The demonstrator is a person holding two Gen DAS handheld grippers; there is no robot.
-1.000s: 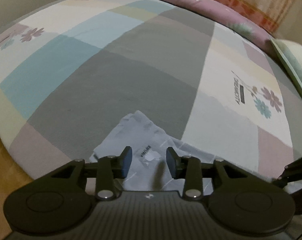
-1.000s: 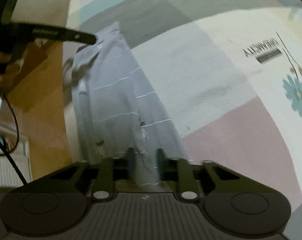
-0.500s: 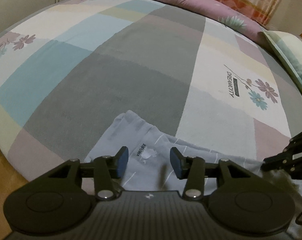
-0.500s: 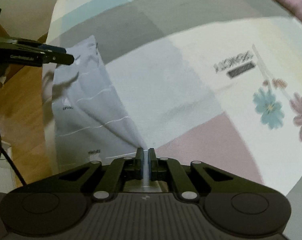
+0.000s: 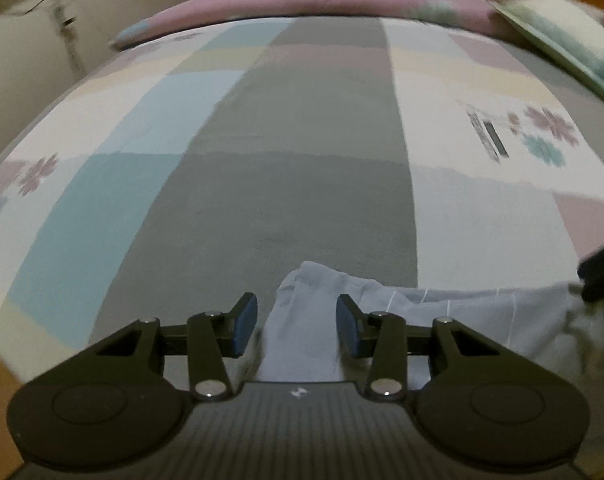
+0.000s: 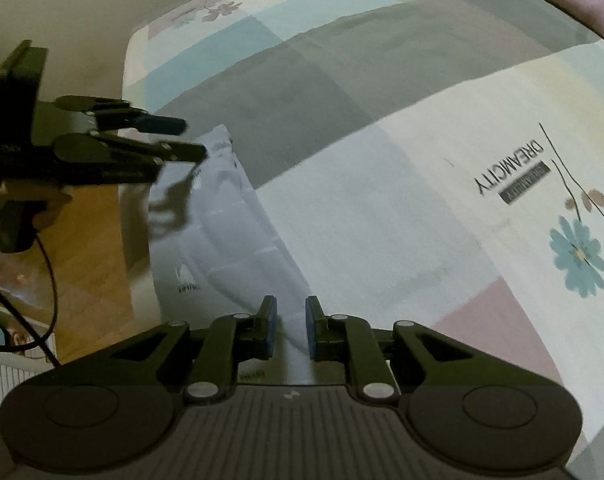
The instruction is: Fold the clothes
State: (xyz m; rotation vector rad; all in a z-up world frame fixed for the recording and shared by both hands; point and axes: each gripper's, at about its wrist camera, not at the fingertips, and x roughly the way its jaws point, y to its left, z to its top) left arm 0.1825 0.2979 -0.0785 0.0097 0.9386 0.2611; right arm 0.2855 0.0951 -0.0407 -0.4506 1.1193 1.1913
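- A bed (image 5: 293,184) with a patchwork sheet fills both views; a pillow (image 5: 562,40) lies at its far right corner.
- The grey striped garment (image 6: 221,240) lies along the bed's near edge, probably laid out for folding.
- Left gripper (image 5: 297,322): jaws apart, straddling one end, not pinching.
- Right gripper (image 6: 291,328): jaws have just been opening, cloth loose between them.
- No containers visible.

Left gripper (image 5: 297,325), angled downward, jaws parted, pads clear of the fabric between them. Right gripper (image 6: 291,328), pitched steeply down, jaws narrowly apart, having just been opening, cloth lying loose between them.
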